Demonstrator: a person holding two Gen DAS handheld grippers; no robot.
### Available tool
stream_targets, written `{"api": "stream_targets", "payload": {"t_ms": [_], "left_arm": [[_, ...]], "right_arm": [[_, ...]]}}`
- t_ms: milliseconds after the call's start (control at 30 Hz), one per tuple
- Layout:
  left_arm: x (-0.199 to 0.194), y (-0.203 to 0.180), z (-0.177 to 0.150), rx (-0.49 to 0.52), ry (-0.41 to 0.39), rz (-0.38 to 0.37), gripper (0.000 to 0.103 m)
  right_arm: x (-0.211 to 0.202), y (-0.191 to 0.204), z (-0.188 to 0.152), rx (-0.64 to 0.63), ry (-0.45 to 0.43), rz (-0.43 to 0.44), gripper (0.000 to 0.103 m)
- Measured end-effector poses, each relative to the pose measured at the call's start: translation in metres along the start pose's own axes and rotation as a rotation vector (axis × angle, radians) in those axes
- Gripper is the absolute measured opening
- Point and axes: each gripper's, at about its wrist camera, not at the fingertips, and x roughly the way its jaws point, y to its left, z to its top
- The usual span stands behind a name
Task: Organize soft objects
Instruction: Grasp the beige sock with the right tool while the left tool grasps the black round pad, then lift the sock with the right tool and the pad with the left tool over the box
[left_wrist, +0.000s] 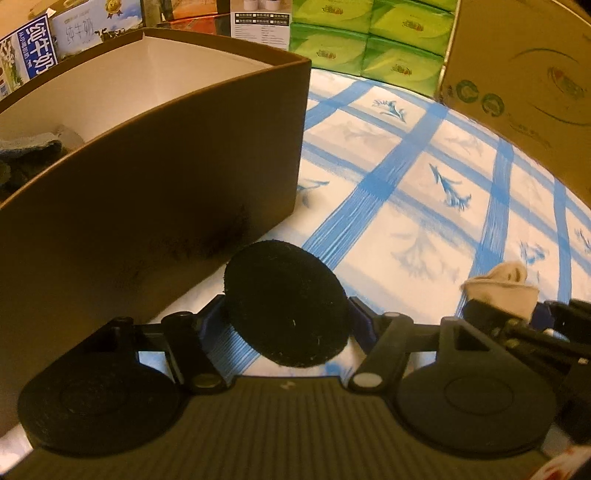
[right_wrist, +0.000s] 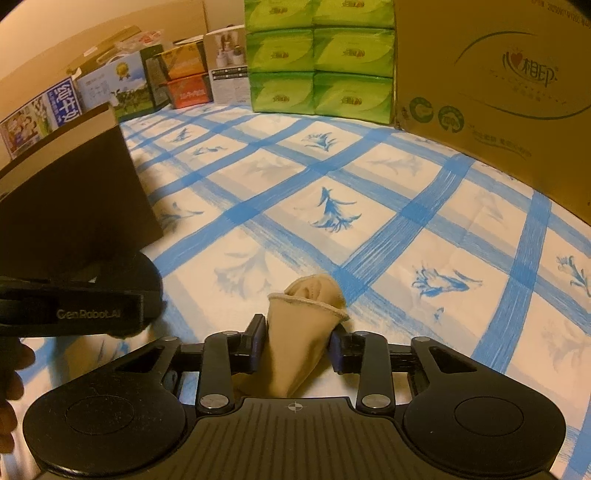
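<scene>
Both grippers matte black plastic: ribbed centre plate, round discs each side, silver rivets on linkage arms. Left gripper (right_wrist: 74, 314) side reads "GenRobot.AI". Right gripper (right_wrist: 297, 341) has blue-edged pads.

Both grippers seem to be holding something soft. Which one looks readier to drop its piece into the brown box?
Probably the left gripper: its black round pad sits right beside the brown box. The right gripper, holding a beige sock, is farther out.
</scene>
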Motion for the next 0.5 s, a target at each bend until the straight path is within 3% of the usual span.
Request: {"api": "stream_targets", "payload": {"t_ms": [233,500], "left_arm": [[-0.029,0.016,-0.034,0.051,0.018,-0.002,0.067],[-0.078,0.036,-0.092,0.062,0.055,-0.008,0.067]], "right_arm": [[-0.021,0.003,-0.017,0.000,0.036,0.043,0.021],[-0.055,0.035,-0.059,-0.065,0.095,0.152,0.021]]}}
